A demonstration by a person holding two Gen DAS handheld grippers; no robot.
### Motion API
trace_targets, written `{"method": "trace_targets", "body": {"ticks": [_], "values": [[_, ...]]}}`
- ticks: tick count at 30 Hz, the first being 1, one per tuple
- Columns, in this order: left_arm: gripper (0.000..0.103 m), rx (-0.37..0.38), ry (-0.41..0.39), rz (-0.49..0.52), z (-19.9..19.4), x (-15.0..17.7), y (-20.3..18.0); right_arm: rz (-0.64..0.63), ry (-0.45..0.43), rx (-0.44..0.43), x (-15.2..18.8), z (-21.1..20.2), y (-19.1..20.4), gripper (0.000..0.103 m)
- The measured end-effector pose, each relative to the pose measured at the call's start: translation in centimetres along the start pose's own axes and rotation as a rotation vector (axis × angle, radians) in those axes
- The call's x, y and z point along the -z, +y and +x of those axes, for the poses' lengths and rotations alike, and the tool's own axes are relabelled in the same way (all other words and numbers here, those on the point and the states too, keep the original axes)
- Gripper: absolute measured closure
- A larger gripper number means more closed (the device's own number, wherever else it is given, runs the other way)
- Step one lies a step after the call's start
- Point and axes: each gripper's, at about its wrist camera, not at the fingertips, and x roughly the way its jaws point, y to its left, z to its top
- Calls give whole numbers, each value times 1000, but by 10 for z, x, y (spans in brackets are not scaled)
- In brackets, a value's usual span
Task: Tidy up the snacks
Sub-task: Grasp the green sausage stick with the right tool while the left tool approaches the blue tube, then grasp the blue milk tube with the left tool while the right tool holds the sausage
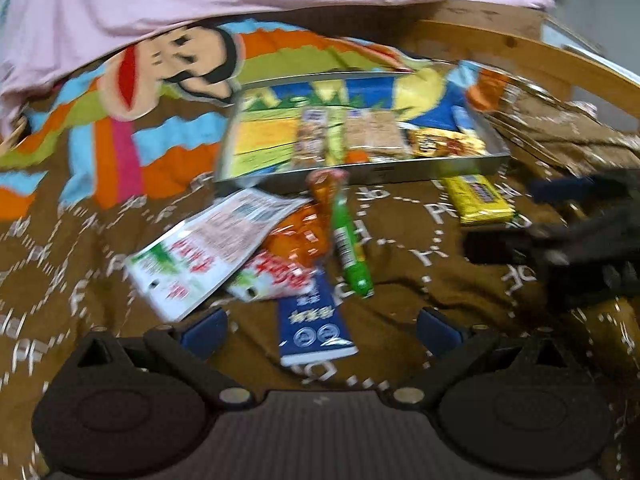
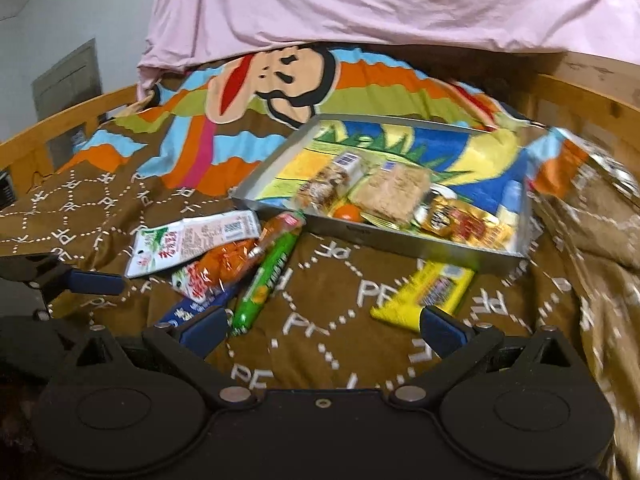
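The bed [image 2: 520, 292], under a brown printed blanket with a monkey face, carries everything, and its soft, rumpled surface is the first hazard: anything pressed down sinks and tips.

The metal tray [image 2: 384, 240] sits tilted on the folds at about one o'clock in the right wrist view. It already holds a few wrapped snacks, among them a gold packet [image 2: 464, 222] near its front wall. A heavy drop on one side could rock the tray and spill them.

The loose pile lies at ten o'clock of the right tool [image 2: 320, 324]: a white pouch [image 2: 192, 242], an orange bag [image 2: 230, 260], a green tube [image 2: 264, 284] and a blue packet [image 1: 316, 328] overlap one another. Closing on one could drag its neighbours, or crush the crinkly orange bag.

The yellow bar [image 2: 424, 294] lies apart, just in front of the tray, at one o'clock from the right tool and touching or just beside its right finger. It looks like the easiest pick, though a shallow pinch could snag blanket instead.

Both the right tool and the left tool [image 1: 320, 324] are spread wide and hold nothing. They work close together, so a collision is possible. Motion blur suggests quick movement, which would worsen aim.
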Motion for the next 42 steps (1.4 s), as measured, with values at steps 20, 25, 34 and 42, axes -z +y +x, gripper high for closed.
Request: {"method": "trace_targets", "body": {"ticks": [20,25,34,42], "values": [[19,176,164,-21,43,-3,23,-149,177,-239,-30,93,20,48],[19,183,181,-9,47,-4,23,-157,235,-217,-30,115,24,56],[18,201,196,-16,53,-7,26,-85,245,-216,-30,128,23,71],[21,181,202,-83,57,-15,31,4,262,-218,-27,96,-21,83]]}}
